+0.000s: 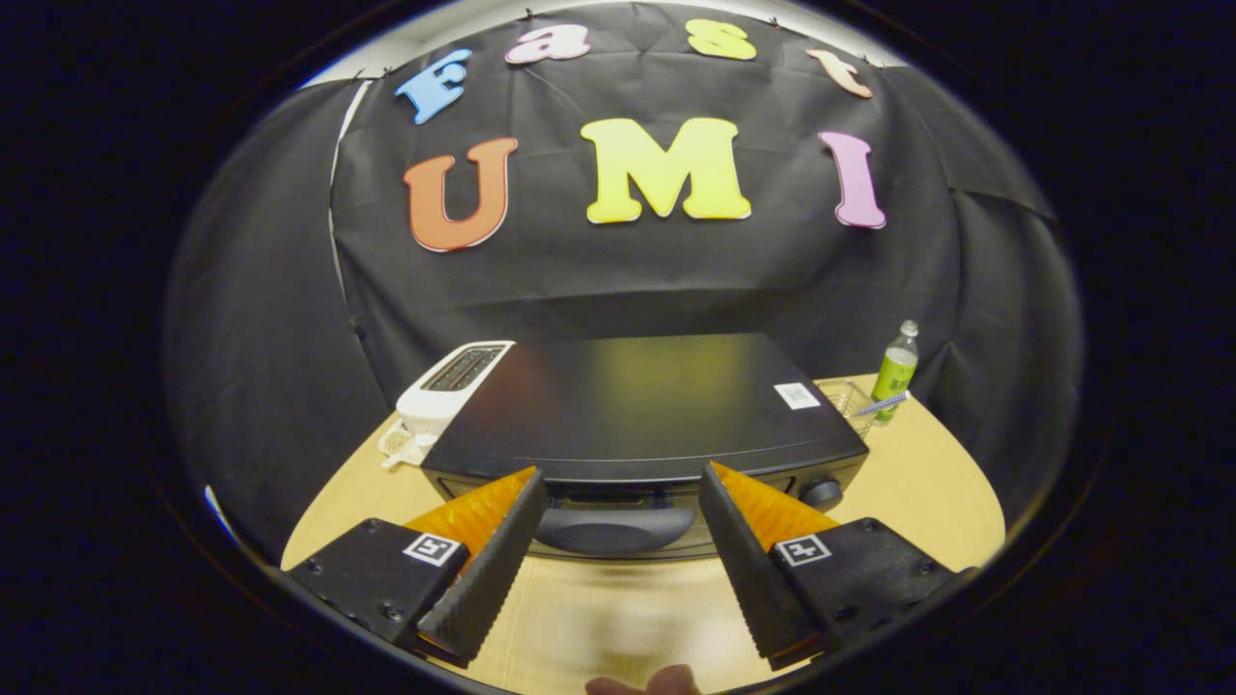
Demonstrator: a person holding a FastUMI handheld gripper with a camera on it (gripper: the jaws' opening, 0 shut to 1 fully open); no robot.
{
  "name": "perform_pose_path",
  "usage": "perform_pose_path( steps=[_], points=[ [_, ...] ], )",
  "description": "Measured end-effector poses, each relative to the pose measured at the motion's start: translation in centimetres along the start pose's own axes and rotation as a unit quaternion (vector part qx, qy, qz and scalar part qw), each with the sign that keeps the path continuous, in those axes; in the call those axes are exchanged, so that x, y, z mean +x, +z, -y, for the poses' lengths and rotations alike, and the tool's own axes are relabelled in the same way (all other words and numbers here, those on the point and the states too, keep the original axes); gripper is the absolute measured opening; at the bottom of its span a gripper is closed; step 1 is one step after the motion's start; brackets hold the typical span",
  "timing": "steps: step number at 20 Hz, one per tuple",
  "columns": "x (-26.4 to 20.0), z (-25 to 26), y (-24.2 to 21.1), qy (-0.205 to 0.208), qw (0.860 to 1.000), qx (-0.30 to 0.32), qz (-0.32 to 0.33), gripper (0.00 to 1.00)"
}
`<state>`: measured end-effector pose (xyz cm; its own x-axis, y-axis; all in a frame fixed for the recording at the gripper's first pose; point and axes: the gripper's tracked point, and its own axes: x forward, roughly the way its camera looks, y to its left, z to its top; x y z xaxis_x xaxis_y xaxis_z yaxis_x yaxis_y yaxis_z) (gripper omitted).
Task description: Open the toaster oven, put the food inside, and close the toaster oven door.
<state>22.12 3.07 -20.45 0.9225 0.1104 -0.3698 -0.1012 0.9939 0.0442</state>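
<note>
With its fingers spread wide and empty, the gripper [618, 483] hovers at the handle [616, 529] of the toaster oven [637, 405] on the table [927, 483], whose door looks closed, so opening, loading and closing apparently all remain.

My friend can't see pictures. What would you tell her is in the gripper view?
The gripper holds its fingers open on either side of the handle of a black toaster oven on a wooden table. A white toaster stands beside the oven, a green bottle on its other side.
</note>
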Motion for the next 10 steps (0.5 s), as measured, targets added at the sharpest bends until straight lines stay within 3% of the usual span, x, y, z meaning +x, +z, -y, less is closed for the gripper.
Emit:
perform_pose_path(
  steps=[4, 10],
  points=[
    [1.8, 0.2, -0.9, -0.016, 1.0, -0.016, -0.006, 1.0],
    [0.5, 0.1, -1.7, -0.029, 0.999, -0.023, 0.007, 1.0]
  ],
)
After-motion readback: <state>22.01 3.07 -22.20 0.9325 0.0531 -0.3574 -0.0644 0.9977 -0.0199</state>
